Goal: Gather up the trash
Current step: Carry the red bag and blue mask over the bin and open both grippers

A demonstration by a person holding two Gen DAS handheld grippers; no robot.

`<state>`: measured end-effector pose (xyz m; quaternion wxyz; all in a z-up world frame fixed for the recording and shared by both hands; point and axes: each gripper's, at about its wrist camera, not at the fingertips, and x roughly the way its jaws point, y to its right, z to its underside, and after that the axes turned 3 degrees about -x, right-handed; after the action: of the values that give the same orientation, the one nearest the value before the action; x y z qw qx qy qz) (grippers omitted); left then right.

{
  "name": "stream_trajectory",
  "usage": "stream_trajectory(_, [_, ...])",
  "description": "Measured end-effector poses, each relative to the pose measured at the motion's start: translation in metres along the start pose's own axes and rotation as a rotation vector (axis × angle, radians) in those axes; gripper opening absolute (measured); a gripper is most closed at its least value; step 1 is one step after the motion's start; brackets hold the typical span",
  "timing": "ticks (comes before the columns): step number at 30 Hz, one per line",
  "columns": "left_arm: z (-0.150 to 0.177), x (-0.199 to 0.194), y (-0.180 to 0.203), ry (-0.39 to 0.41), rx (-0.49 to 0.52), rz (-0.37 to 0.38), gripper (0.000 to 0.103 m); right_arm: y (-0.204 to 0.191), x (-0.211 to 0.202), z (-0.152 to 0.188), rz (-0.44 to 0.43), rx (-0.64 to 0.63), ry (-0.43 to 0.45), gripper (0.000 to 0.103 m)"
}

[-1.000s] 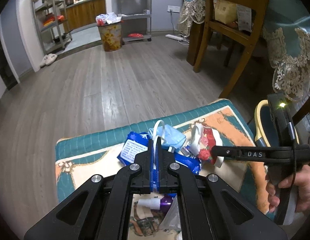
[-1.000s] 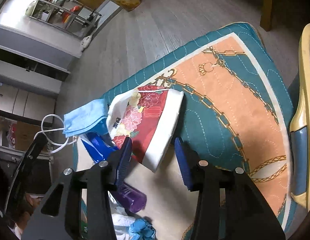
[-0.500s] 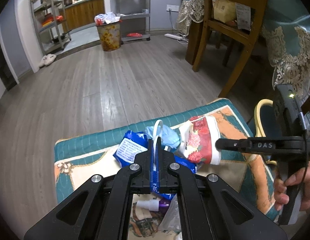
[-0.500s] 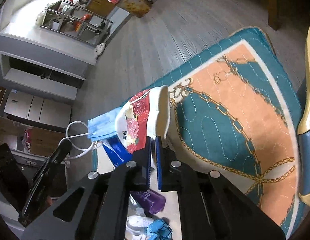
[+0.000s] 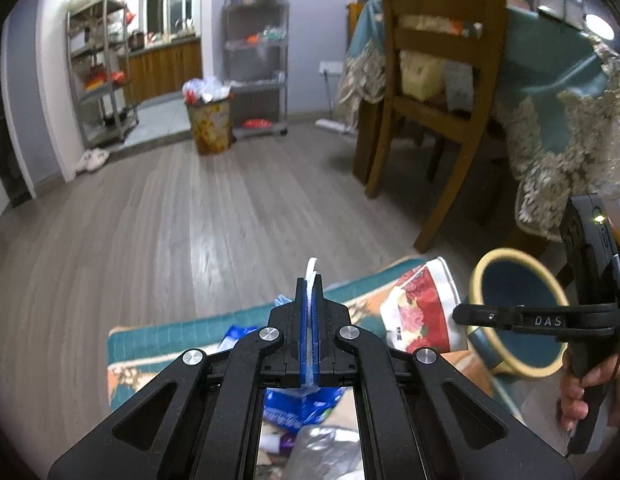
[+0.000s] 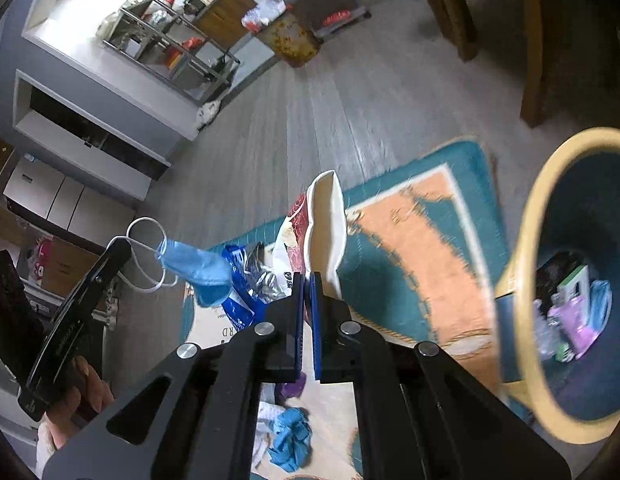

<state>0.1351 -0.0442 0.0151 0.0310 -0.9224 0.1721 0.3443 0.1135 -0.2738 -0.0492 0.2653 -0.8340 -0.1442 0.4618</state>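
Above the rug [image 6: 422, 240], both tongs grip trash — left [image 5: 308, 280] a mask (blue) [image 6: 197, 268], right [image 6: 305, 280] a flattened paper cup [image 6: 324, 224].

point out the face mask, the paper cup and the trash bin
face mask [image 6: 205, 270], right wrist view, on its blue fabric body
paper cup [image 6: 326, 224], right wrist view, on its white inner wall
trash bin [image 6: 528, 240], right wrist view, on its yellow rim

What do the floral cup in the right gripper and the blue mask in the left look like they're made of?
Floral cup: likely thin paper, matte white inside with a printed red flower outside; its mouth is squashed flat.
Blue mask: looks like soft non-woven fabric, matte, hanging limp and creased from a white elastic loop.
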Motion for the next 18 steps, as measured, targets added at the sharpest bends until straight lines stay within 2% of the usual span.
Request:
stream_trajectory(9, [-0.015, -0.02, 0.059, 0.085, 0.028, 0.144, 0.003, 0.034, -0.068, -0.008, 0.095, -0.039, 0.098, 0.003])
stream_trajectory(18, [-0.011, -0.012, 0.126, 0.072, 0.074, 0.268, 0.003, 0.095, -0.13, -0.009, 0.238, -0.023, 0.175, 0.003])
